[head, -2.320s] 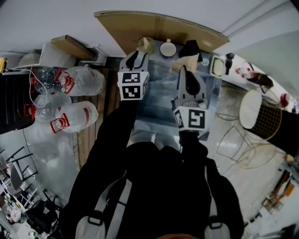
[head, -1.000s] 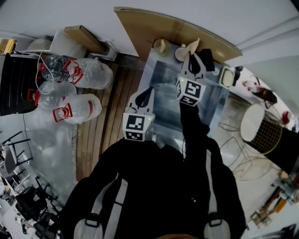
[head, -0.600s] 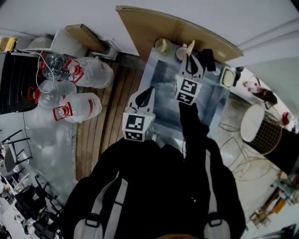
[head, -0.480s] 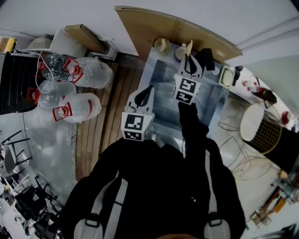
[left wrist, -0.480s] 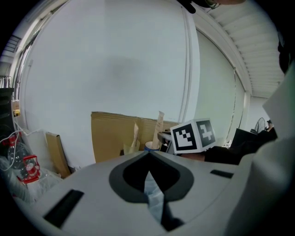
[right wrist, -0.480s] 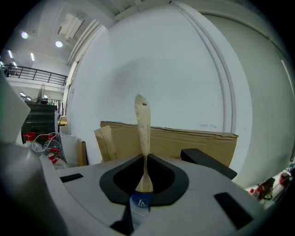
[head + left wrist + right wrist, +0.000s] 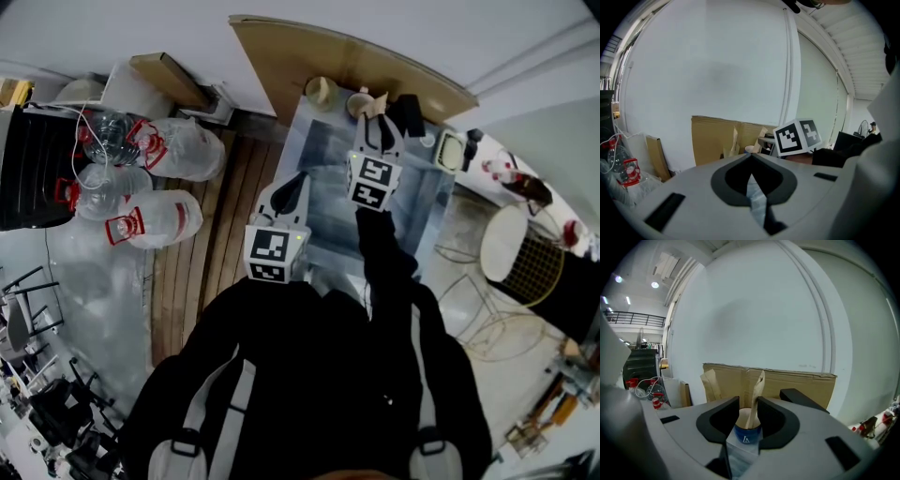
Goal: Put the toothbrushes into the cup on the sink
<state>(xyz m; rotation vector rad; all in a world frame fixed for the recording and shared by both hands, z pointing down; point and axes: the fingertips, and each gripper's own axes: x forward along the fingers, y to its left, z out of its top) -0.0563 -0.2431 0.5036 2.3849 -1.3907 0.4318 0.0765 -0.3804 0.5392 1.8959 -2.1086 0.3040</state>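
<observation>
Now that the right tongs (image 7: pixel 747 403) have just been opened wide, the paper-wrapped toothbrush (image 7: pixel 756 392) is gripped by nothing. It is seen between the jaws, standing tilted in the blue cup (image 7: pixel 747 434) at the far edge of the sink (image 7: pixel 328 202). The left tongs (image 7: pixel 751 158) are shut and empty.

Left hand-held gripper (image 7: pixel 299 178) closed; right hand-held gripper (image 7: pixel 382 120) jaws just parted around toothbrush (image 7: pixel 754 400).
</observation>
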